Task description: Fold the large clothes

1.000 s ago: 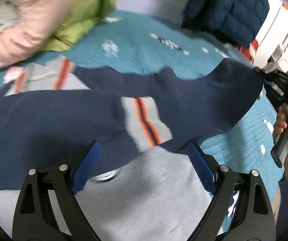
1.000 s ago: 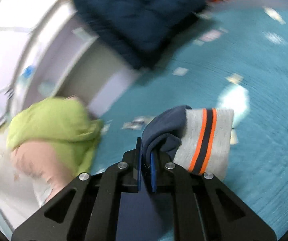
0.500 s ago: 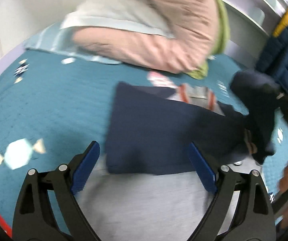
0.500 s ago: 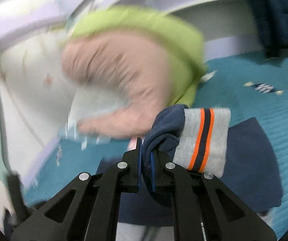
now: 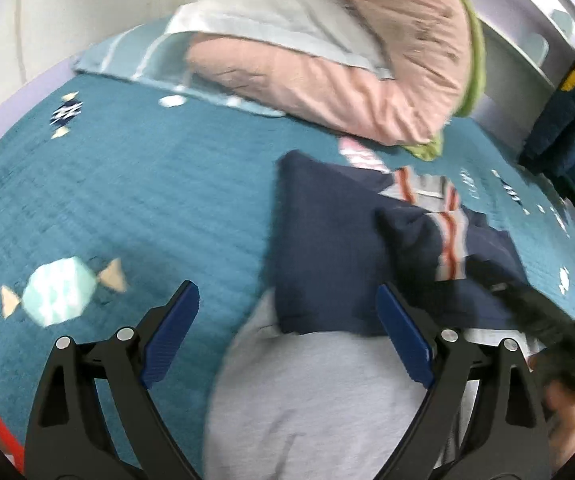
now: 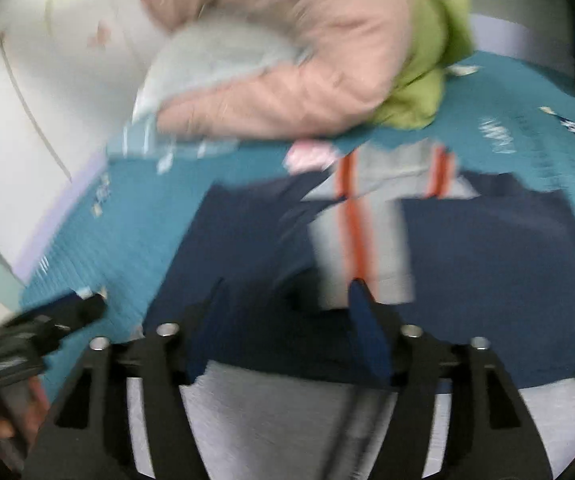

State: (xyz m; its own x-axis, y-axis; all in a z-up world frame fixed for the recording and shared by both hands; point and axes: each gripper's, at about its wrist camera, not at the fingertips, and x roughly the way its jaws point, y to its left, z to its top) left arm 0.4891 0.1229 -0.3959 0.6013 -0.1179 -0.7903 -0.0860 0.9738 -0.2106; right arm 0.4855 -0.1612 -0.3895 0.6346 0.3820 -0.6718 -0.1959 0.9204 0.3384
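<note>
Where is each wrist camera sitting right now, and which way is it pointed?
Left wrist: behind the open left tool, looking down over the teal bedspread at the navy and grey sweater; the right tool and a hand show at its right edge.
Right wrist: behind the open right tool, low over the same sweater, facing the pink pillow; the left tool shows at its left edge.
Shared: sweater, its striped cuff, bedspread, pink pillow, green cloth.

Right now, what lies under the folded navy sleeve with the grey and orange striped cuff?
The navy sleeve lies across the sweater's grey body, on the teal quilted bedspread. Whatever the sleeve covers is hidden.
</note>
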